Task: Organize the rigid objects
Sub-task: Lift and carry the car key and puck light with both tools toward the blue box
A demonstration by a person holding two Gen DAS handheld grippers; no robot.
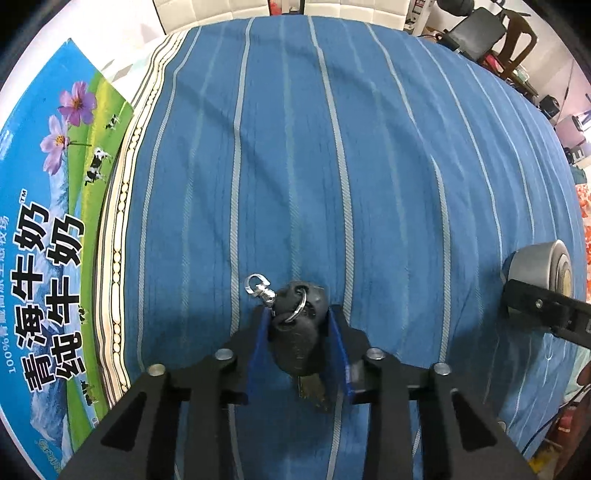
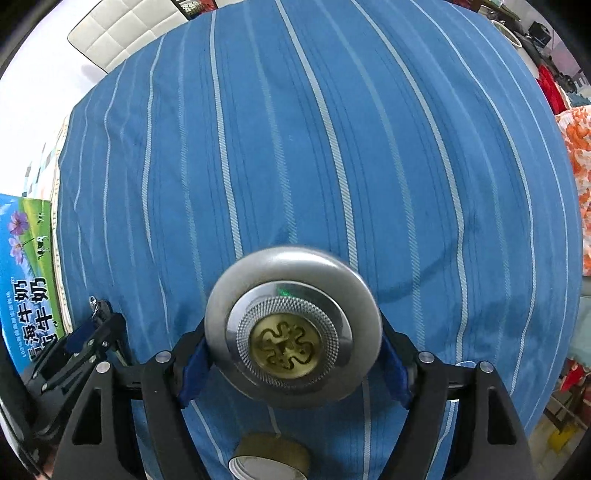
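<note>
In the left wrist view my left gripper (image 1: 297, 325) is shut on a bunch of black-headed keys (image 1: 297, 332) with a silver ring and clasp, held just above the blue striped bedspread (image 1: 332, 147). In the right wrist view my right gripper (image 2: 291, 350) is shut on a round silver metal knob (image 2: 291, 328) with a brass patterned centre. The knob also shows in the left wrist view (image 1: 535, 266) at the far right. The left gripper with the keys shows small at the left of the right wrist view (image 2: 92, 325).
A milk carton box (image 1: 48, 221) with flowers and cows printed on it lies along the left edge of the bed. A roll of brown tape (image 2: 269, 458) lies on the bedspread under the right gripper. White cushions (image 2: 122, 29) stand at the far end. Furniture clutter sits at the right.
</note>
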